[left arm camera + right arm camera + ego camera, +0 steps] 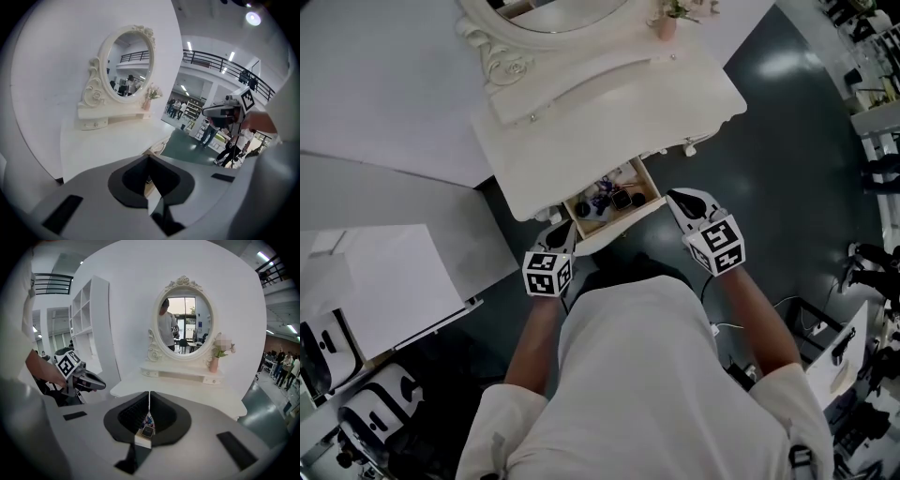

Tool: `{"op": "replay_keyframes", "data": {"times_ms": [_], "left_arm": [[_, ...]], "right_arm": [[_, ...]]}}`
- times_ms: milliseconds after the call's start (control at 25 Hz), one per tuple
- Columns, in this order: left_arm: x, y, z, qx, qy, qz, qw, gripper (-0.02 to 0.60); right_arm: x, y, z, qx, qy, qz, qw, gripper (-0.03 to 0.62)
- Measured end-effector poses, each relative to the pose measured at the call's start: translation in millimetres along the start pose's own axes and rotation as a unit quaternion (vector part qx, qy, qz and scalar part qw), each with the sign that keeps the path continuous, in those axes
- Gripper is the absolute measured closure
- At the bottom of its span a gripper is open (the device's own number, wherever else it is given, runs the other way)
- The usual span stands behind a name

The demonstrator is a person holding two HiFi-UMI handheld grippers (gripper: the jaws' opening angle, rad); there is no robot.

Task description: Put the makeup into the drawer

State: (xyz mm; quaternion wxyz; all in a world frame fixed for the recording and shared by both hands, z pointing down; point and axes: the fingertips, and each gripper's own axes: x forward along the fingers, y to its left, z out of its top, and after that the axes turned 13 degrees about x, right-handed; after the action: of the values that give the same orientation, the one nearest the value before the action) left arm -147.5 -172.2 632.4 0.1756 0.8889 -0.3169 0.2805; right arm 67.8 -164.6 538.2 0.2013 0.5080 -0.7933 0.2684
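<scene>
Inside open drawer [623,223]: small dark makeup [621,198] pieces, jumbled.

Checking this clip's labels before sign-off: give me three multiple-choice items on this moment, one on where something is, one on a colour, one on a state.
1. Where does the makeup lie?
A) on the dresser top
B) in the drawer
C) on the floor

2. What colour is the vase beside the mirror?
A) pink
B) blue
C) black

3. How do the left tool's jaws stand?
A) wide apart
B) closed on a brush
C) together, with nothing between them

Answers:
1 B, the head view shows the small items inside the pulled-out drawer.
2 A, the right gripper view shows it pink.
3 C, the left gripper view shows the jaws meeting with nothing held.
</scene>
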Motion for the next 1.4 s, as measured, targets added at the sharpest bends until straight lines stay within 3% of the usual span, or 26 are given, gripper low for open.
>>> {"op": "replay_keyframes", "data": {"times_ms": [560,960,1200,1400], "left_arm": [[-51.3,-36.8,43.3,-0.019,-0.077,0.079,0.9937,0.565],[-103.5,-87.3,55.8,-0.018,-0.135,0.136,0.9813,0.565],[-137.1,-98.4,52.9,-0.026,-0.156,0.174,0.972,0.565],[-169.5,-103.3,55.5,-0.016,-0.168,0.184,0.9683,0.565]], "right_arm": [[-59.1,-13.8,-7.0,-0.003,-0.044,0.033,0.998,0.565],[-101.7,-9.1,-21.5,-0.019,-0.061,0.066,0.996,0.565],[-109.5,1.5,-20.8,-0.029,-0.07,0.082,0.994,0.565],[-118.8,22.6,-12.2,-0.045,-0.081,0.093,0.991,0.565]]}}
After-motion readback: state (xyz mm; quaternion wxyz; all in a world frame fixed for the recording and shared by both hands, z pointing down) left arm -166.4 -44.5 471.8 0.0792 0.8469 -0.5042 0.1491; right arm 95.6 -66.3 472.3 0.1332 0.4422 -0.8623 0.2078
